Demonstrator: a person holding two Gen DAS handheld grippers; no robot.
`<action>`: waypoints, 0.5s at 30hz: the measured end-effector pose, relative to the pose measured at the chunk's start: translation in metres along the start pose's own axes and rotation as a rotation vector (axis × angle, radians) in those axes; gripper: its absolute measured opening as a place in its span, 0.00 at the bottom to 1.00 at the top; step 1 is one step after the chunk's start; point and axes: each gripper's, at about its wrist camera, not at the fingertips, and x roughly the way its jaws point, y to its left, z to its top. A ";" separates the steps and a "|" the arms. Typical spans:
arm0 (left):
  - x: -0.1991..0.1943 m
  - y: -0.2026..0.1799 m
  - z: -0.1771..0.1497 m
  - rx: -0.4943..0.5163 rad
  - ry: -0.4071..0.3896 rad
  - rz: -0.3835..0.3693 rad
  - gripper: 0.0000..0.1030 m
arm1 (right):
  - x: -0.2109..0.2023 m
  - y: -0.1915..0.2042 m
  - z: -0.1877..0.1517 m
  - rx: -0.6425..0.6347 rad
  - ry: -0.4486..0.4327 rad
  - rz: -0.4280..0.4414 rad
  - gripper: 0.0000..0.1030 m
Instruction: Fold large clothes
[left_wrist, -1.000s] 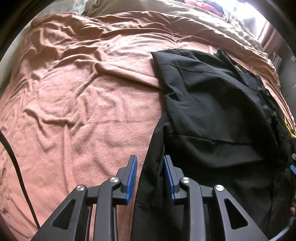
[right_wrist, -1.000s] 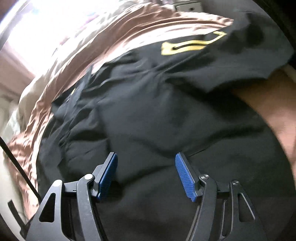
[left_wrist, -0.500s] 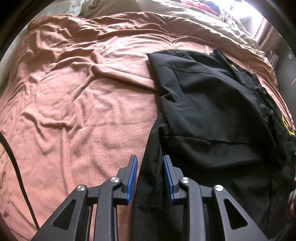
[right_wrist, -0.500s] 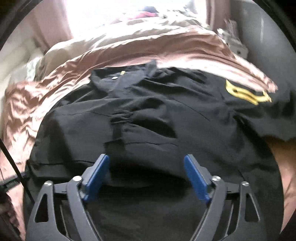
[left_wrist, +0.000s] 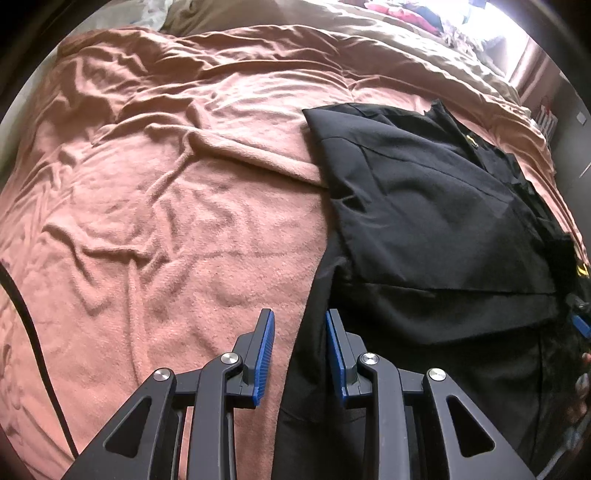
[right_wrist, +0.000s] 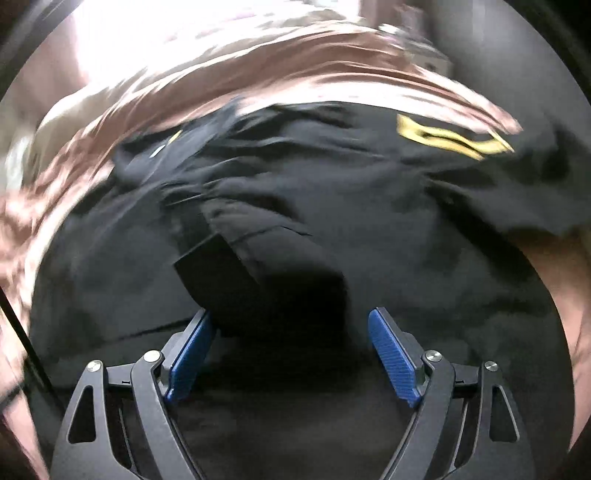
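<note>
A large black shirt with yellow print lies on a pink blanket, its left sleeve folded onto the body. My left gripper sits over the shirt's left edge, jaws slightly apart with nothing gripped; the black hem runs between them. In the right wrist view the same shirt fills the frame, blurred, with a yellow logo at upper right. My right gripper is wide open just above the cloth, with a raised fold in front of it.
The pink blanket covers the bed to the left of the shirt. A beige duvet and bright coloured clothes lie at the far side. A black cable hangs at the left. Pink blanket also shows at right.
The right gripper swung across the shirt and now hovers over a raised fold; its view is motion-blurred. The left gripper stayed by the shirt's left edge, almost unmoved.
</note>
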 end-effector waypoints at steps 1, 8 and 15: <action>0.000 0.000 0.000 0.000 -0.002 0.002 0.29 | -0.003 -0.012 0.003 0.047 -0.008 0.009 0.81; -0.003 0.003 0.002 -0.029 -0.013 0.010 0.29 | -0.023 -0.088 0.015 0.271 -0.089 0.076 0.81; -0.015 -0.002 0.001 -0.031 -0.034 0.035 0.29 | -0.016 -0.126 0.015 0.336 -0.035 0.230 0.52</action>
